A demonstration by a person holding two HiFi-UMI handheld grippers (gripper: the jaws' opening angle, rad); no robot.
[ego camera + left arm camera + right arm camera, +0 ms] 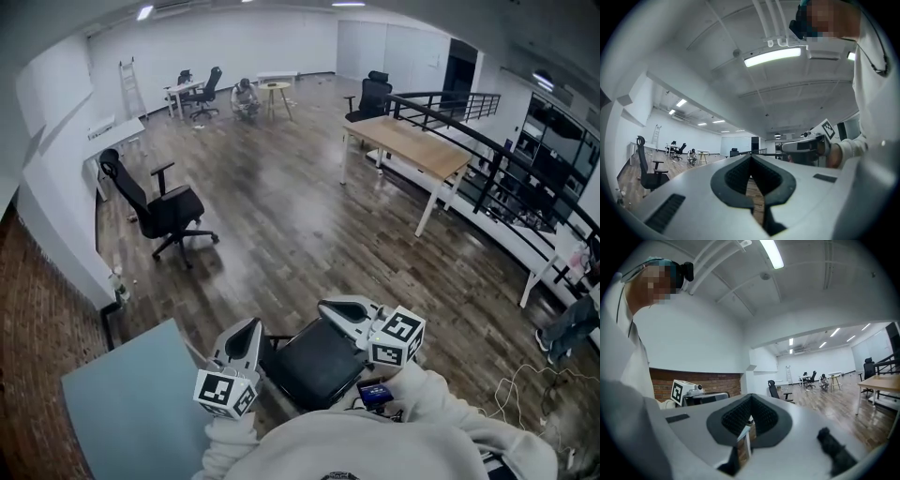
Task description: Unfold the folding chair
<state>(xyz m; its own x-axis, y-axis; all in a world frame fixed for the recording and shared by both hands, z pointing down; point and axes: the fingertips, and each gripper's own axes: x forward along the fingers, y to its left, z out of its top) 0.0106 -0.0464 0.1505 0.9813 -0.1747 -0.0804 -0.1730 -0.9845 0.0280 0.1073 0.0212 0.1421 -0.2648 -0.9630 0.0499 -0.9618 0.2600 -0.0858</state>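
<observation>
The folding chair (314,364) shows as a black panel low in the head view, tilted, just in front of my body and between my two hands. My left gripper (251,328) stands at the panel's left edge and my right gripper (328,309) at its upper right edge. Both point level and roughly toward each other. In the left gripper view the left gripper (751,158) is shut and only floor shows past its pads; the right gripper's body (806,147) faces it. In the right gripper view the right gripper (751,398) is shut too, with nothing clearly between its pads.
A light blue tabletop (131,403) lies close at the lower left. A black office chair (167,211) stands on the wood floor at the left, and a wooden table (412,145) and a black railing (487,141) at the right. Cables (525,384) trail at the lower right. A person (246,98) crouches far off.
</observation>
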